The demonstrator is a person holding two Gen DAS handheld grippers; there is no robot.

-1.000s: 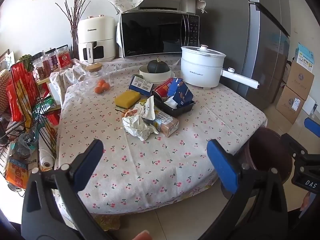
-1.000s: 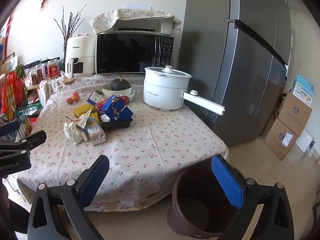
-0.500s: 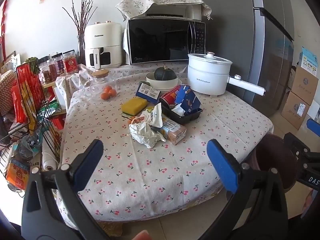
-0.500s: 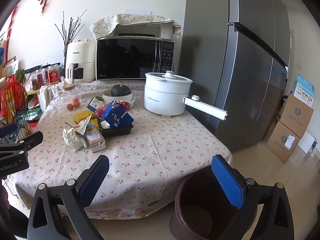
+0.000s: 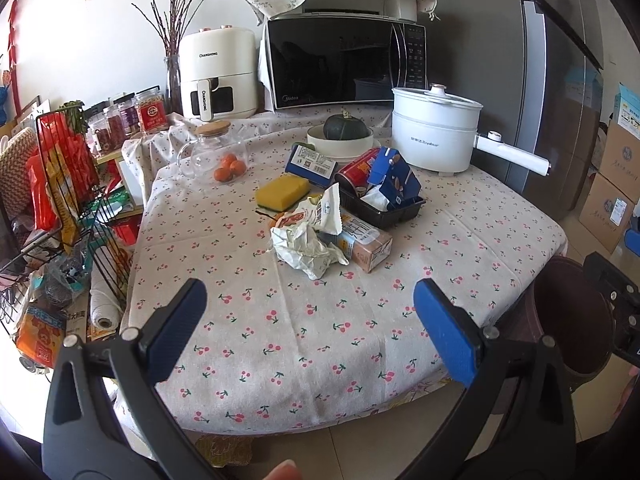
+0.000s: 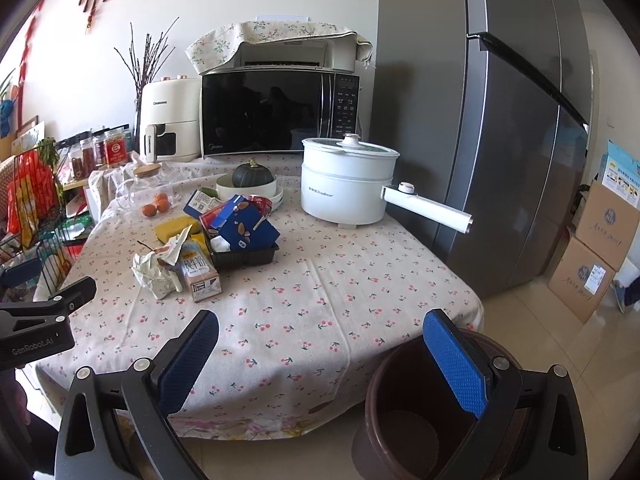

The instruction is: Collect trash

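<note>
Trash lies in a heap mid-table: a crumpled white wrapper (image 5: 306, 246) (image 6: 154, 274), a brown milk carton (image 5: 366, 242) (image 6: 198, 274), a torn snack packet (image 5: 326, 210), and a black tray (image 5: 384, 210) (image 6: 244, 254) holding a blue carton (image 5: 394, 178) (image 6: 248, 226) and a red can (image 5: 356, 170). A brown waste bin (image 5: 568, 320) (image 6: 416, 420) stands on the floor at the table's right corner. My left gripper (image 5: 310, 326) is open and empty above the table's near edge. My right gripper (image 6: 320, 354) is open and empty, between the table edge and the bin.
A cherry-print cloth covers the table (image 5: 320, 340). At the back stand a white electric pot (image 5: 434, 138) with a long handle, a microwave (image 5: 344, 62), an air fryer (image 5: 218, 74), a squash in a bowl (image 5: 344, 132), a yellow sponge (image 5: 282, 192) and a glass jar (image 5: 212, 152). A wire rack (image 5: 60, 200) stands left, a fridge (image 6: 500, 120) and boxes (image 6: 596, 252) right.
Both grippers have risen and tilted up a little, so the table and trash sit lower in both views. Nothing on the table has moved. Both grippers stay open.
</note>
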